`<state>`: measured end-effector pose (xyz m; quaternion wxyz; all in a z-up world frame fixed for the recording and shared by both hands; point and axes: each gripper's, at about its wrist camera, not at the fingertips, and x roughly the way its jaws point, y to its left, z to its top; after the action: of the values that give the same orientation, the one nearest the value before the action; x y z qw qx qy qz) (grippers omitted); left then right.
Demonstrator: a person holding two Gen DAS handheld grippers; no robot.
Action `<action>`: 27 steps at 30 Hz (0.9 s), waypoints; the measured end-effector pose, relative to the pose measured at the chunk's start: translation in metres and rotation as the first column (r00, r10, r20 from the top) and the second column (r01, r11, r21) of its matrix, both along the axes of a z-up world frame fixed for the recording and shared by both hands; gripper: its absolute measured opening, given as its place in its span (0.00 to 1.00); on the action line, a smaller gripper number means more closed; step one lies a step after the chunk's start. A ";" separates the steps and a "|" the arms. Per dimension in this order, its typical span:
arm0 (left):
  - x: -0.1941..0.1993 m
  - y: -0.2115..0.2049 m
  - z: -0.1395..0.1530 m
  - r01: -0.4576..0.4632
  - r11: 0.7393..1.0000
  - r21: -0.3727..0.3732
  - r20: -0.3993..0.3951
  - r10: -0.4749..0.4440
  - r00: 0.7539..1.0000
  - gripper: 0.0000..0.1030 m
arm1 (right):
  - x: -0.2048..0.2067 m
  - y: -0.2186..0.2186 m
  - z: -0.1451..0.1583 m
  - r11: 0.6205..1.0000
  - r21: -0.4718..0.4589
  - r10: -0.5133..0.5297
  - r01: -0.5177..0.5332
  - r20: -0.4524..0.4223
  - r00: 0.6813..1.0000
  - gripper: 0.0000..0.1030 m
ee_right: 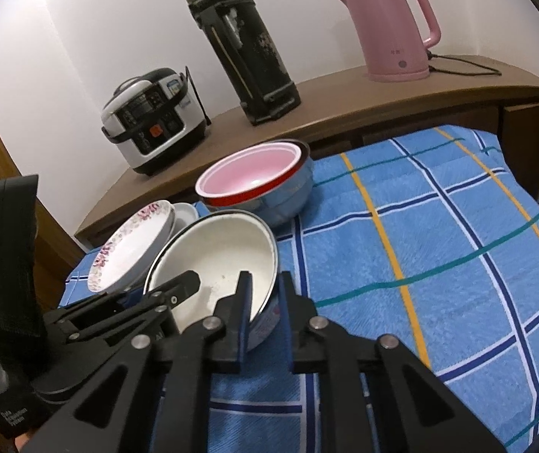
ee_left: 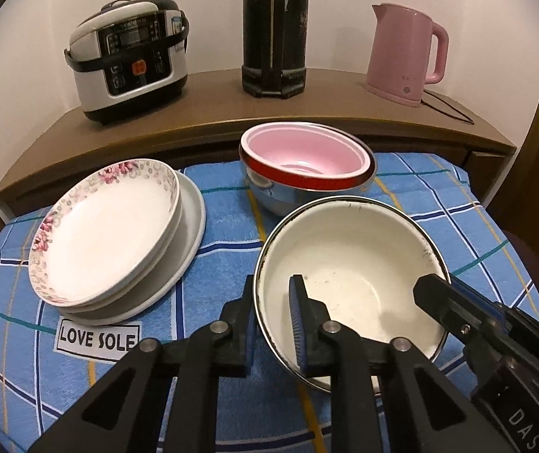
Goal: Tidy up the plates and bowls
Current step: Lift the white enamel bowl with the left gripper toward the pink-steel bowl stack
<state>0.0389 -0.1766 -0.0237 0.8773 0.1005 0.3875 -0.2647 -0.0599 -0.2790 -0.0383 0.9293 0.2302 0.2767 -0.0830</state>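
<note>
White enamel, dark at the rim: that is the wide round bowl I grip with both claws. My left claw is clamped on its near left wall, one blue-padded finger inside the bowl and the other outside. My right claw is clamped on the wall at the opposite side, again one finger inside and one outside. In the left wrist view the right claw reaches in over the bowl's right rim; in the right wrist view the left claw comes in from the left.

The bowl sits over a blue checked cloth with yellow, teal and navy lines, which bears a white label reading LOVE SOLE. To the left of the bowl is a stack of white plates, the top one a deep dish with a pink floral border, tilted. Just behind the bowl stands a shiny steel bowl with a red-rimmed, pink-lined bowl nested inside it.

Beyond the cloth, a brown wooden bench carries a white and black rice cooker, a tall black thermos and a pink electric kettle.
</note>
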 end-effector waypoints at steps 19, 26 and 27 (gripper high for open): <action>-0.013 0.010 0.021 -0.002 1.000 -0.029 0.041 0.003 0.999 0.18 | -0.013 0.014 0.023 0.999 -0.050 -0.003 0.005 0.040 0.999 0.13; -0.010 0.012 0.031 -0.006 0.999 -0.038 0.061 0.008 0.998 0.18 | -0.009 0.018 0.032 0.998 -0.068 0.009 -0.005 0.052 0.999 0.13; -0.009 0.012 0.033 -0.006 0.999 -0.040 0.065 0.009 0.998 0.18 | -0.009 0.018 0.033 0.998 -0.069 0.010 -0.006 0.055 0.998 0.13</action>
<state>0.0296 -0.1644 0.0092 0.8923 0.0904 0.3536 -0.2657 -0.0688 -0.2609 -0.0055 0.9442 0.1990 0.2490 -0.0826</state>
